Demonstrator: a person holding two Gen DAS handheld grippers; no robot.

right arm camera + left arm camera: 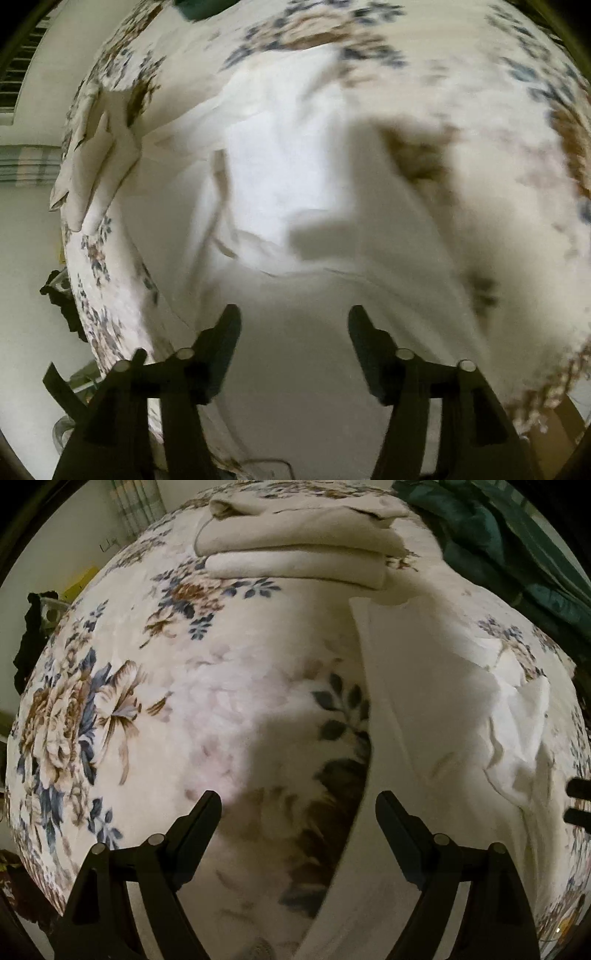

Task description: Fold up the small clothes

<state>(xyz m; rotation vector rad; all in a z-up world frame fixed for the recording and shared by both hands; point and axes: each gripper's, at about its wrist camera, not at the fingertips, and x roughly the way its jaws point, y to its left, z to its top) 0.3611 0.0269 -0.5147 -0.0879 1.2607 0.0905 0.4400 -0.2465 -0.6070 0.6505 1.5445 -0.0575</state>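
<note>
Floral blanket (110,709) spreads beneath us; our left gripper (297,812) hangs released, white garment (424,720) at three o'clock, folded cream clothes (295,542) at twelve. Our right gripper (294,325) gapes empty above the garment.

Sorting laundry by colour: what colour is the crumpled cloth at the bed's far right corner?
Dark green cloth, clearest in the left wrist view.

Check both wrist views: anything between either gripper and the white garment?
Nothing visible. The left gripper hangs open over the floral blanket at the white garment's edge. The right gripper is open right above it, nothing between the jaws.
</note>
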